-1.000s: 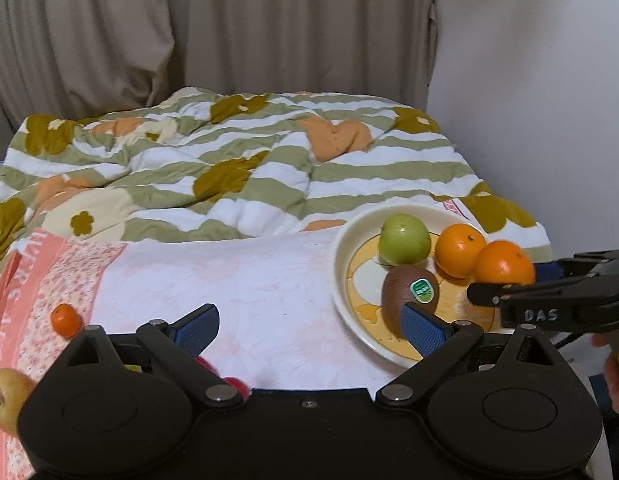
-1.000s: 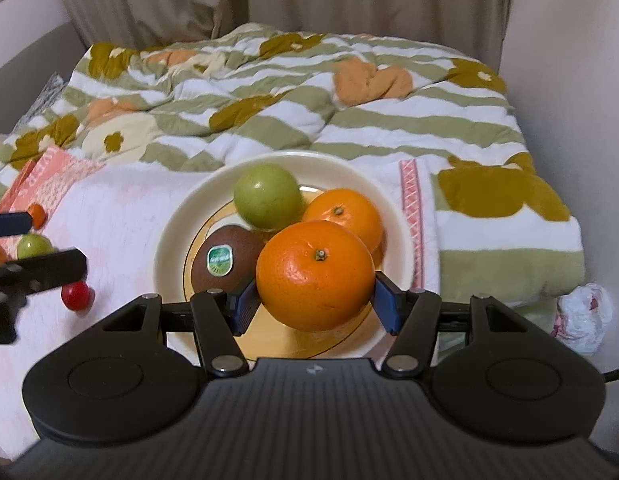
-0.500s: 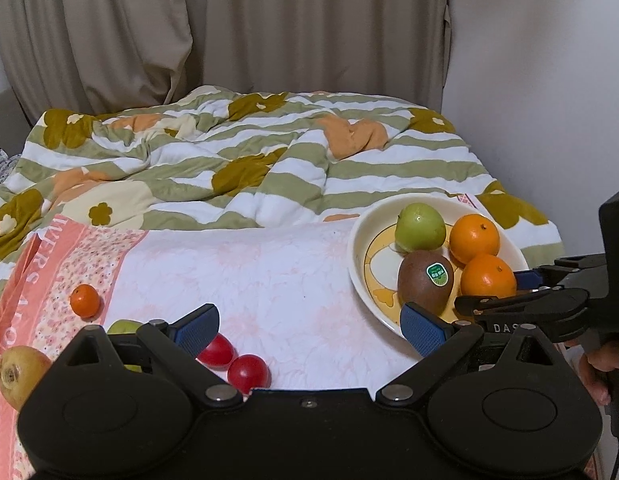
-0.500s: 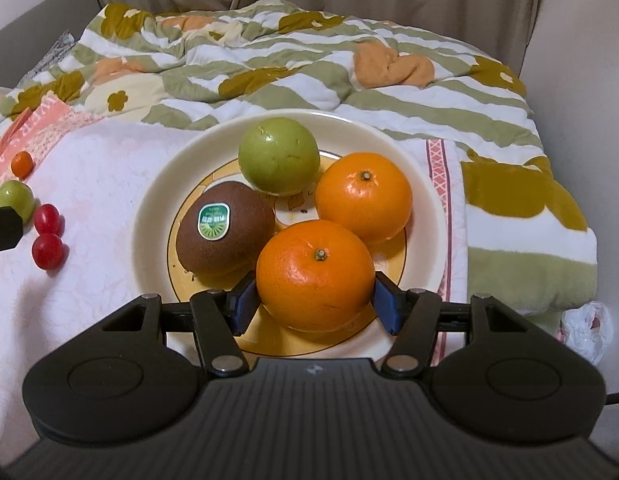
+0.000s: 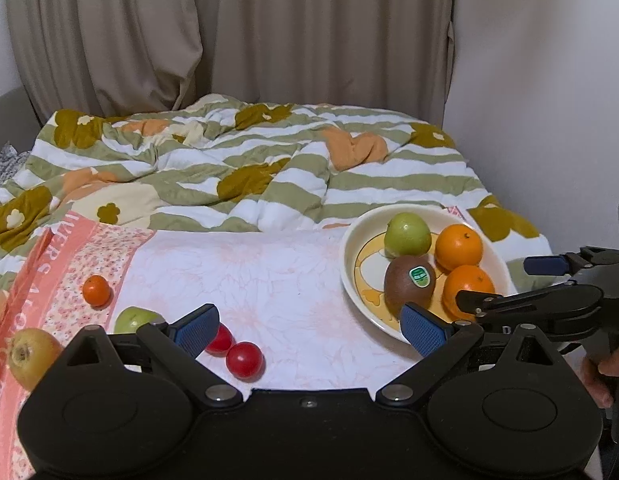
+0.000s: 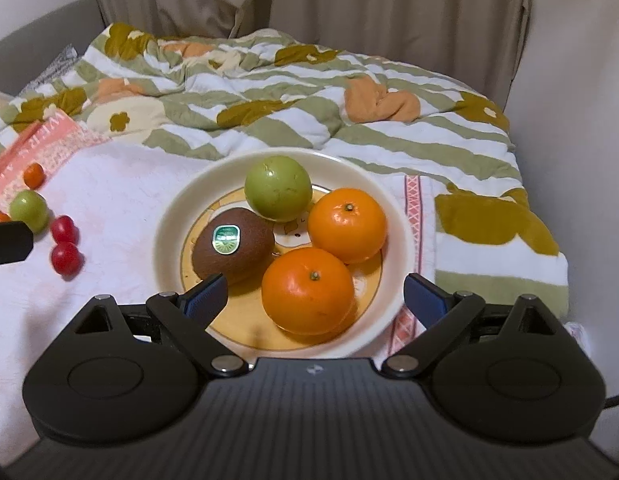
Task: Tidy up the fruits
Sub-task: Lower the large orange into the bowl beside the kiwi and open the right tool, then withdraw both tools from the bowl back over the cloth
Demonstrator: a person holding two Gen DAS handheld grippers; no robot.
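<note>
On the plate (image 6: 393, 236), right tongs (image 6: 315, 298) just opened around orange (image 6: 307, 290).

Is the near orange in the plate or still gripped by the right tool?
In the plate. The near orange rests there; the right tool has just opened, pads clear of it.

Wide bare stretch of pale pink floral cloth (image 5: 269, 280) lies open between the round cream plate (image 5: 351, 280) and the loose fruit at left. Two red cherry tomatoes (image 5: 244, 359), a small green fruit (image 5: 131, 319) and a small orange tomato (image 5: 96, 290) crowd the left approach. Plate holds four fruits packed touching; near orange (image 6: 307, 290) sits between the right gripper's (image 6: 315, 300) just-opened jaws, clear of both pads.
</note>
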